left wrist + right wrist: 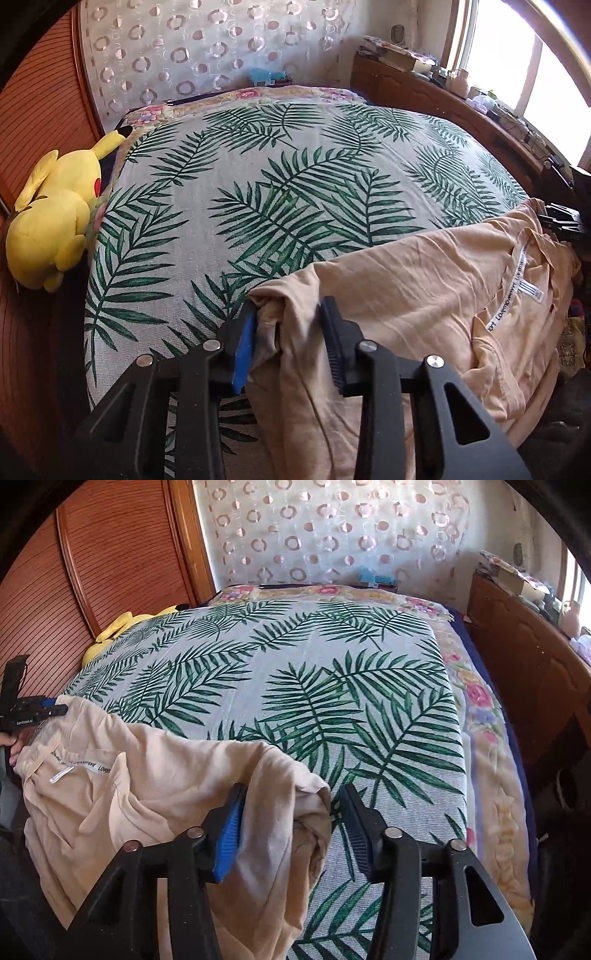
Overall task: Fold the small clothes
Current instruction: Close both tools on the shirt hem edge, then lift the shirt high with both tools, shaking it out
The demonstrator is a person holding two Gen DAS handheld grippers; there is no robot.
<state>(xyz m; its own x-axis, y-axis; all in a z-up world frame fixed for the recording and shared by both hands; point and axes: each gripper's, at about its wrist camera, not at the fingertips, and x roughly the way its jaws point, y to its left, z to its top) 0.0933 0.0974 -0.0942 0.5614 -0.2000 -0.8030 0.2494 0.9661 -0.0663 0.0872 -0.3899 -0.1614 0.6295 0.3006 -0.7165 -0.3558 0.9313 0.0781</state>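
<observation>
Holding one top corner of the peach shirt (424, 280) in your left gripper (290, 332) while your right gripper (295, 823) stands half-open around the other keeps it stretched along the bed's (295, 686) near edge.

Yellow plush toy (55, 218) beside leaf-print bedspread (280, 177) — wooden wardrobe (110, 561)

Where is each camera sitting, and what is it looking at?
Left wrist: sits on the left tool, looks down its fingers at the peach shirt across the bed; the right tool shows.
Right wrist: sits on the right tool, same way; left tool and hand show.
Shared: shirt, bed, yellow plush.
</observation>
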